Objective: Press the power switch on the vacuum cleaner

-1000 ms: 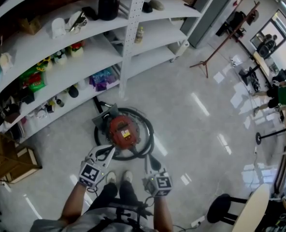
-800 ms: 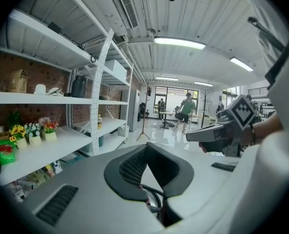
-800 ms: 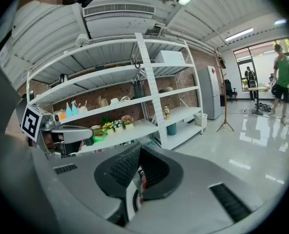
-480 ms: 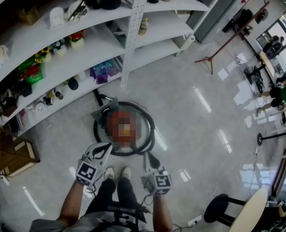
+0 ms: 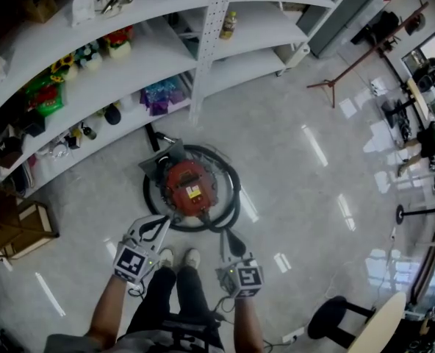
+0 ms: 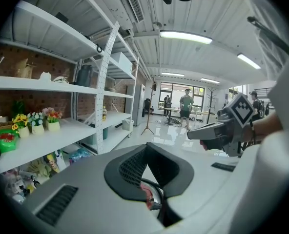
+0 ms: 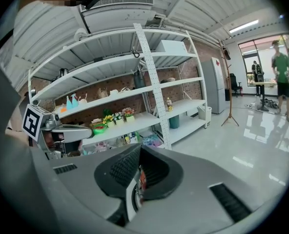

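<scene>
The vacuum cleaner [image 5: 189,187] is a red canister standing on the floor, with its black hose [image 5: 228,197] coiled round it. No power switch can be made out on its top. My left gripper [image 5: 164,222] hangs just short of the canister's near left side, jaws shut and empty. My right gripper [image 5: 228,236] sits to the near right of the hose, also shut with nothing in it. Both gripper views look level across the room and do not show the vacuum. The left gripper view shows the right gripper [image 6: 205,133], and the right gripper view shows the left gripper [image 7: 83,129].
White shelving [image 5: 166,72] with toys, bottles and flower pots runs behind the vacuum. A wooden crate [image 5: 12,226] stands at the left, a coat stand [image 5: 350,68] far right, a stool [image 5: 333,316] near right. My feet [image 5: 177,257] are between the grippers. People stand in the distance [image 6: 186,101].
The head view has tilted a little, so the shelves slid up and the vacuum sits slightly lower. Both grippers stay where they were beside the vacuum.
</scene>
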The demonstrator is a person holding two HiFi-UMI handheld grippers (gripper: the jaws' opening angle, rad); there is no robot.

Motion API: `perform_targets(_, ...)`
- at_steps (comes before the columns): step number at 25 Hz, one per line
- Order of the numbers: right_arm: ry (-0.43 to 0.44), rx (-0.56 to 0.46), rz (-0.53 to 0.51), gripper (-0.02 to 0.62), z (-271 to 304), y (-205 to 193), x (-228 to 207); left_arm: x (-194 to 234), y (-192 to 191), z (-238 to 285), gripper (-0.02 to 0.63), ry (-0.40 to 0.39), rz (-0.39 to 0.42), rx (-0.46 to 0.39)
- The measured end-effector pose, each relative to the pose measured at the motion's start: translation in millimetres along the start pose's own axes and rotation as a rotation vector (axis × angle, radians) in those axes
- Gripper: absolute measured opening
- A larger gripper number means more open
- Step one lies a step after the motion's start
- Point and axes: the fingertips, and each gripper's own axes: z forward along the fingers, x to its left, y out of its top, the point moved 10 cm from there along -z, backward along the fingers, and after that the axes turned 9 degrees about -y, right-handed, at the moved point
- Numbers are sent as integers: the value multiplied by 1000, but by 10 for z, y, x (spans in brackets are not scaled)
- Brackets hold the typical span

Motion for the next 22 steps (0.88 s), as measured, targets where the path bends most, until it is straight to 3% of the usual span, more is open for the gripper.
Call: perform_targets(22,72,56,-46,12,734,-686,-150,238,-907,457,6,17,-57,35)
